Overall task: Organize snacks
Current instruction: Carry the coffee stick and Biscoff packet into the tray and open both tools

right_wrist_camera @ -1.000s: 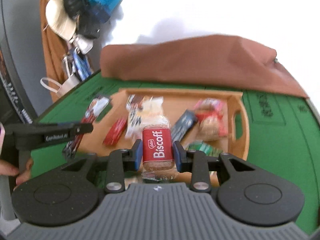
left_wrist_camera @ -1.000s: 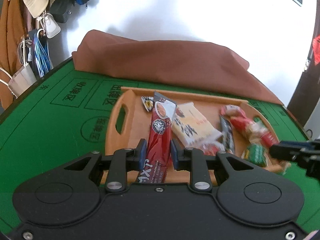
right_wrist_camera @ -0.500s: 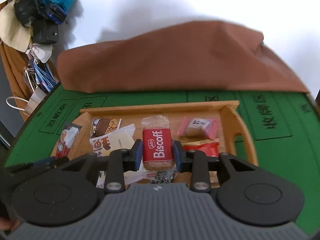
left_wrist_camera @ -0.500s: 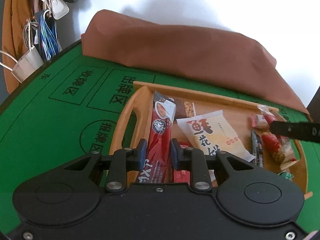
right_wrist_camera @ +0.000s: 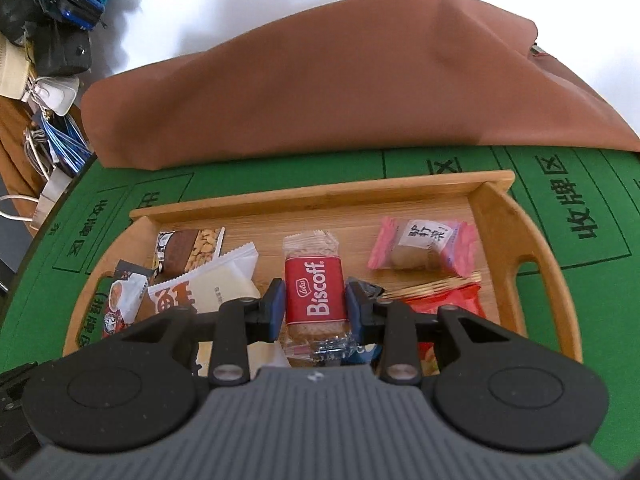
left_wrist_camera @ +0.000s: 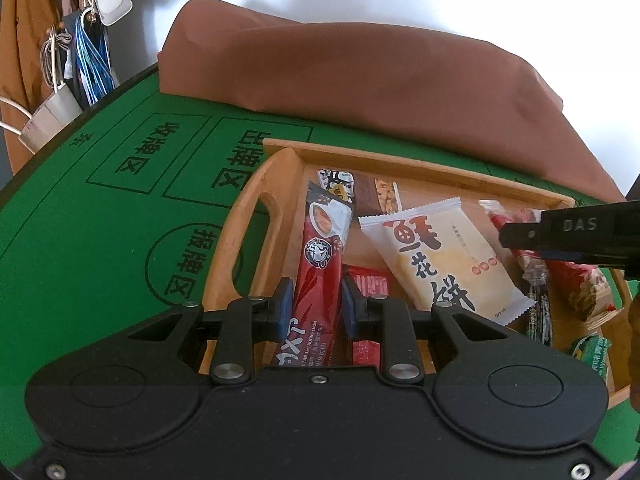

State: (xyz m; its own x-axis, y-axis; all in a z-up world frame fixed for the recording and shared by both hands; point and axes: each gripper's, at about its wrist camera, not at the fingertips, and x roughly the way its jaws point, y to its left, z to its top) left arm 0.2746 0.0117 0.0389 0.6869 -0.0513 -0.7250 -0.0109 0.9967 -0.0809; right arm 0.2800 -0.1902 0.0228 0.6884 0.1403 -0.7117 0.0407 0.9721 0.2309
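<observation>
Brown cloth [right_wrist_camera: 340, 92] lies behind the wooden tray [right_wrist_camera: 532, 236].

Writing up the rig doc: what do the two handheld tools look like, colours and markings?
Left tool: smooth black body, two round recessed discs, black linkage arms with silver pivot screws, blue pads. Right tool: same shape, but its centre section is ribbed grey, with a small white mark; blue pads too. Its finger, seen from the left wrist view, reads "DAS". No cables or sleeves visible.

A home room: a green mahjong table [left_wrist_camera: 100, 216], with bags and hats [right_wrist_camera: 48, 20] hung by the wall.
</observation>
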